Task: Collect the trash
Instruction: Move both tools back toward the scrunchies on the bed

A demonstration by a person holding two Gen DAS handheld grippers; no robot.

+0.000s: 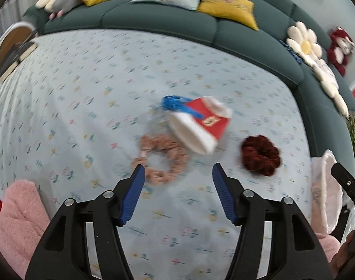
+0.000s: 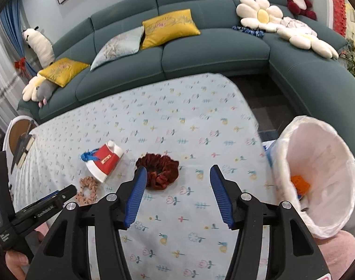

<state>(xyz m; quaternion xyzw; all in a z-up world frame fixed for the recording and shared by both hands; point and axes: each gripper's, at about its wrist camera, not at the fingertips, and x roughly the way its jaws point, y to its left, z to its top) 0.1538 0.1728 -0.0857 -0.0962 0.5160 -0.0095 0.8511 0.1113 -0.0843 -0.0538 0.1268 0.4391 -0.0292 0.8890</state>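
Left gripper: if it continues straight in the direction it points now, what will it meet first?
Probably the pink scrunchie, just ahead of the open left gripper; the small toy shoe lies beyond. Depth is uncertain.

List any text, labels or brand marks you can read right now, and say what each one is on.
Left gripper, seen from the right wrist view: white lettering on its black body, too small and blurred to read.
Red and white shoe-shaped item: a small yellowish label on its red side, unreadable in both views.
Right gripper: no visible text.
Bin liner, dark red scrunchie, pink scrunchie: no text.
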